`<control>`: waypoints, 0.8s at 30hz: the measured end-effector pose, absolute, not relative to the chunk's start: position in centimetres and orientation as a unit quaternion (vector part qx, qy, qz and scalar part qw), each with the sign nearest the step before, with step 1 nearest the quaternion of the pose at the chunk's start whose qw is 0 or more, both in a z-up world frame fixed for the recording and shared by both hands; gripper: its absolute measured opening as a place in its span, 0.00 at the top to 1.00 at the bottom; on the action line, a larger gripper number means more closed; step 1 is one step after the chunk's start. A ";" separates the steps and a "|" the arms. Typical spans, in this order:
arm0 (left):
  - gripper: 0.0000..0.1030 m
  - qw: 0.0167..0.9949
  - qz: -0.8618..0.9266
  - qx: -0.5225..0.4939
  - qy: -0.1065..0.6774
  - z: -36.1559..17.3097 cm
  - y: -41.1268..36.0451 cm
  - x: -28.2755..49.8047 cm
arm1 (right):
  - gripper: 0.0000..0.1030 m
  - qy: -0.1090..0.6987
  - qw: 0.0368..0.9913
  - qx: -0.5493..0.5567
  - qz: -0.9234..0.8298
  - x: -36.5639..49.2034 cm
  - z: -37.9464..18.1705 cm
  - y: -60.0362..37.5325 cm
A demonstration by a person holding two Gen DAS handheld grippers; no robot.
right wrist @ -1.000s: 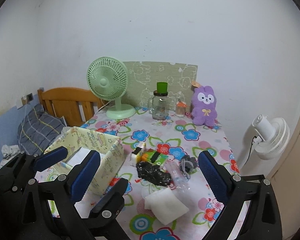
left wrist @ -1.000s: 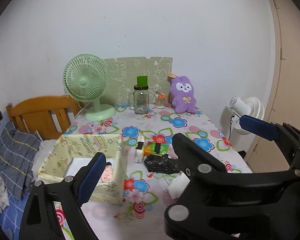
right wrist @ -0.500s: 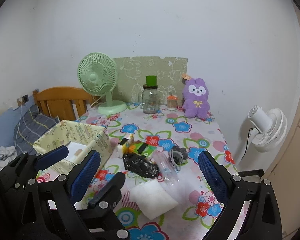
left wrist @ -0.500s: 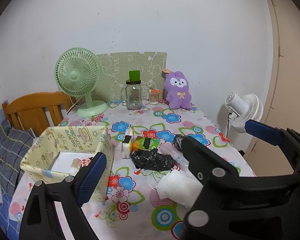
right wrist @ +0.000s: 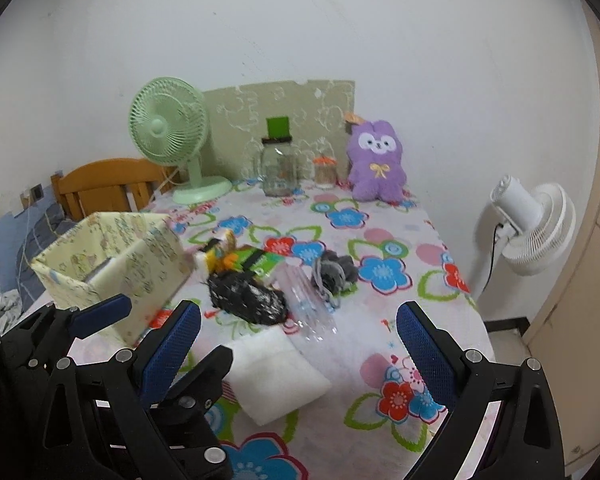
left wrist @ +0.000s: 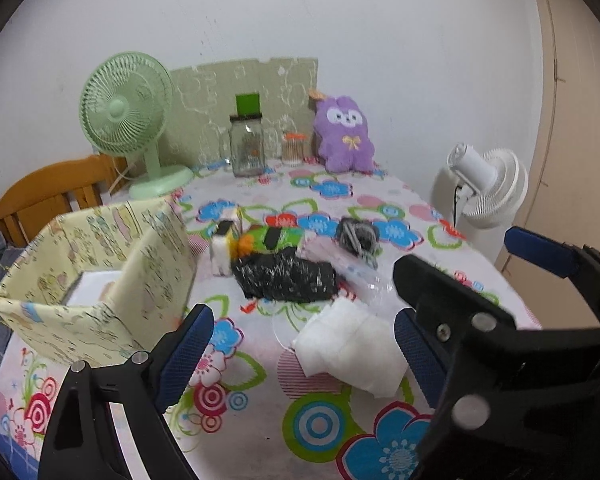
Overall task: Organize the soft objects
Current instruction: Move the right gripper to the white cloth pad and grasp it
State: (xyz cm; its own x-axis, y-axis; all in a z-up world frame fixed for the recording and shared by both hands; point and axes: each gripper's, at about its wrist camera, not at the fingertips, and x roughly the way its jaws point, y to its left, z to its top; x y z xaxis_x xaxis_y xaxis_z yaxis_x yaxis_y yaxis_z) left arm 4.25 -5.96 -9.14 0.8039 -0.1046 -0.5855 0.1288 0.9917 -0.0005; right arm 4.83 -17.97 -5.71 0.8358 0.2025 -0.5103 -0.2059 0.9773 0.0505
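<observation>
A white folded cloth (left wrist: 350, 344) (right wrist: 274, 374) lies on the flowered table nearest me. Behind it lie a black crumpled bag (left wrist: 286, 276) (right wrist: 246, 298), a clear plastic bag (right wrist: 308, 300), a grey cloth bundle (left wrist: 358, 236) (right wrist: 334, 270), a green pack (left wrist: 276, 238) and a white and yellow sponge (left wrist: 224, 246). A yellow patterned box (left wrist: 96, 280) (right wrist: 112, 260) stands at the left with white items inside. My left gripper (left wrist: 302, 348) is open and empty above the white cloth. My right gripper (right wrist: 298, 350) is open and empty, just right of the left one.
At the table's back stand a green fan (left wrist: 130, 120), a glass jar with green lid (left wrist: 247, 144), a small jar (left wrist: 294, 150) and a purple plush rabbit (left wrist: 344, 136). A white floor fan (left wrist: 486, 184) stands right of the table. A wooden headboard (left wrist: 48, 196) is left.
Both grippers have moved forward and lower toward the table's near side. The white cloth and the pile now look larger and closer. Nothing was picked up.
</observation>
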 end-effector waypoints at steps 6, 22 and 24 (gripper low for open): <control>0.12 0.939 -0.065 0.032 0.335 -11.1 -6.1 5.4 | 0.03 0.298 0.949 0.010 0.106 6.4 -8.2 -18.8; 0.30 0.916 -0.070 0.063 0.389 -13.7 -4.3 6.6 | 0.03 0.376 0.916 0.007 0.139 10.1 -12.6 -16.0; 0.30 0.913 -0.070 0.067 0.396 -14.0 -4.1 6.7 | 0.03 0.384 0.912 -0.002 0.141 10.3 -13.0 -15.4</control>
State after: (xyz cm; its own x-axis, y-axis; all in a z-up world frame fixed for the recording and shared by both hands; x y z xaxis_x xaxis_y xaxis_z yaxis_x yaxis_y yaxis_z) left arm 6.69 -4.15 -13.99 0.6771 -0.0743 -0.7321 0.1806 0.9812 0.0674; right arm 10.32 -15.45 -12.98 0.6653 0.2564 -0.7012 -0.2592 0.9601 0.1051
